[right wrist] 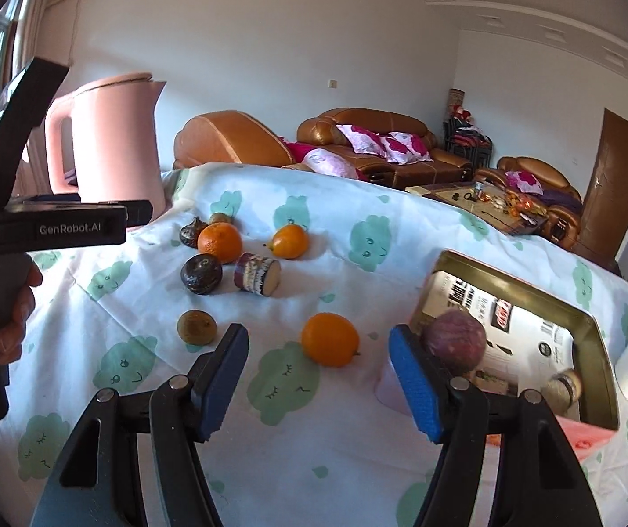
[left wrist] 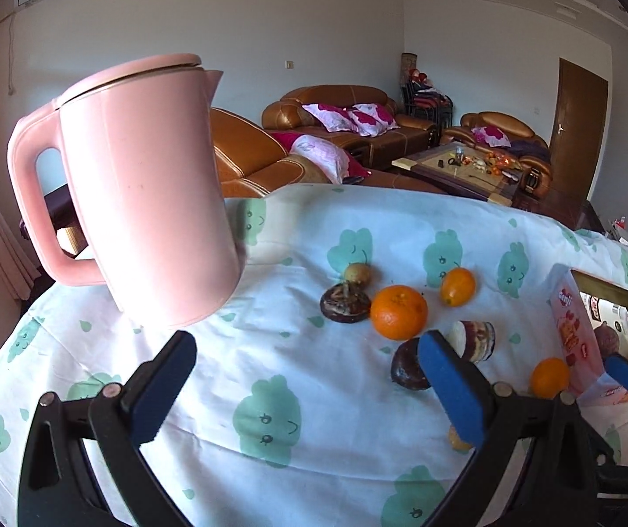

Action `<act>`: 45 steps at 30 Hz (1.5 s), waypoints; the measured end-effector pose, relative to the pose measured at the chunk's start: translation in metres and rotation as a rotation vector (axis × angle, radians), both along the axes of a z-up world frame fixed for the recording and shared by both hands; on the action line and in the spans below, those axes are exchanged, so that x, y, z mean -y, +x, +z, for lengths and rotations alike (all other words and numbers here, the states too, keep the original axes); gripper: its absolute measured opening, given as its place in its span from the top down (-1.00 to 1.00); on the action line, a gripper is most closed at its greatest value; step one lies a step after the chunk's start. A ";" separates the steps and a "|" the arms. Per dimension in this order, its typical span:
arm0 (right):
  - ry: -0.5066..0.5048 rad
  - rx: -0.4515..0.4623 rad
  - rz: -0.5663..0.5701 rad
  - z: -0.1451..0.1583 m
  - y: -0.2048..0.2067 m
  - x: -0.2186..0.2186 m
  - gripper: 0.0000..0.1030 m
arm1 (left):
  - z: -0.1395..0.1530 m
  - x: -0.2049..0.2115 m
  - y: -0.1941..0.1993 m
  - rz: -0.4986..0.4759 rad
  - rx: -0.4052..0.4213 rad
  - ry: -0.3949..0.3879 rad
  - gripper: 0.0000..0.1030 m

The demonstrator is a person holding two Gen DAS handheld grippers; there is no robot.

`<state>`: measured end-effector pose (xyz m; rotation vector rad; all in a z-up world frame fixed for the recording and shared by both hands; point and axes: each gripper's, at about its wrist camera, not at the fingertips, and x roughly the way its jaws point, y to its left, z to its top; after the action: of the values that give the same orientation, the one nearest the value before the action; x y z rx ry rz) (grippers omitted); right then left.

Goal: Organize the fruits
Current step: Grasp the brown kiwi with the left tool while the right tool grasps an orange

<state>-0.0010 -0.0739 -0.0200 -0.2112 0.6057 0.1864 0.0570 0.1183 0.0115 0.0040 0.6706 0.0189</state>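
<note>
Three glossy oranges [right wrist: 219,242] and dark, wrinkled fruits lie scattered on the cloud-print tablecloth [right wrist: 336,417]. Left gripper [left wrist: 307,388] and right gripper [right wrist: 318,382] both gape wide, holding nothing.

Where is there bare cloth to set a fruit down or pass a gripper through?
Bare cloth lies between the pink kettle and the fruit cluster around the big orange, running toward the left gripper. Another patch lies beyond the small orange, along the table's far edge. It is crowded from that cluster to the lone orange and the gold tin.
</note>
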 end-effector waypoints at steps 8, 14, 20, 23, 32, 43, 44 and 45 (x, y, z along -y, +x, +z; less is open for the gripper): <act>-0.332 -0.154 0.159 -0.022 0.053 -0.025 0.07 | 0.005 0.000 0.001 -0.029 0.001 0.015 -1.00; -0.459 -0.255 0.205 -0.035 0.067 -0.023 0.21 | 0.006 -0.004 0.003 -0.063 -0.027 -0.019 -1.00; -0.397 -0.242 0.160 -0.024 0.061 -0.014 0.31 | 0.000 0.013 0.002 -0.184 -0.072 -0.028 -0.97; -0.207 -0.164 0.106 0.001 0.046 0.004 0.31 | -0.004 0.025 -0.001 -0.287 -0.104 -0.066 -0.87; 0.138 0.029 -0.008 0.019 -0.004 0.033 0.30 | -0.036 0.084 -0.007 -0.432 -0.195 0.046 -0.21; 0.168 -0.006 0.005 0.007 -0.001 0.036 0.30 | -0.055 0.090 -0.003 -0.431 -0.210 0.077 0.45; 0.171 -0.005 0.006 0.008 -0.001 0.036 0.30 | -0.054 0.089 -0.004 -0.426 -0.199 0.077 0.45; 0.173 0.000 0.003 0.009 -0.002 0.037 0.30 | -0.051 0.088 -0.005 -0.419 -0.180 0.070 0.46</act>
<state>-0.0027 -0.1106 -0.0113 -0.0446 0.5861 0.2408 0.0520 0.0303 -0.0392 0.2159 0.8382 -0.3649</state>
